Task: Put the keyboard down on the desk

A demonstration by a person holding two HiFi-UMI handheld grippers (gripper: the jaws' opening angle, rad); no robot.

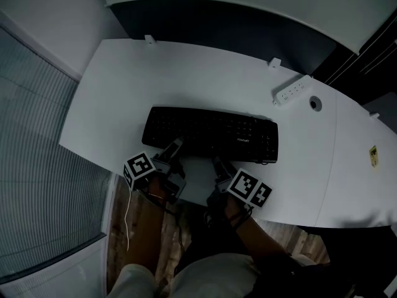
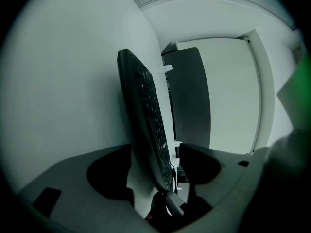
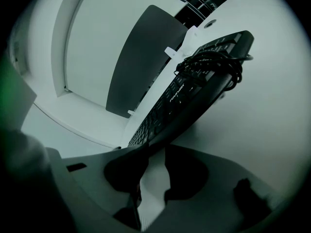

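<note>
1. White, smooth, curved worktop (image 1: 111, 104); the flat black keyboard (image 1: 211, 132) lies on it, with a coiled cable (image 3: 214, 63) on one end.
2. Left tongs (image 1: 173, 149): wide, keyboard's near edge between them, unclamped.
3. Right tongs (image 1: 219, 165): narrow gap, empty, at that edge.

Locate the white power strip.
Head view, far right of the desk: the power strip lies beside the round cable hole, beyond the right end of the keyboard.

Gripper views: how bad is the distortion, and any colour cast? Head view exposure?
Left gripper view: strong fisheye, black vignette corners, keyboard bowed, green blur at right edge. Right gripper view: same fisheye, green blur at left. Head view: dim, underexposed, desk edges curved.
</note>
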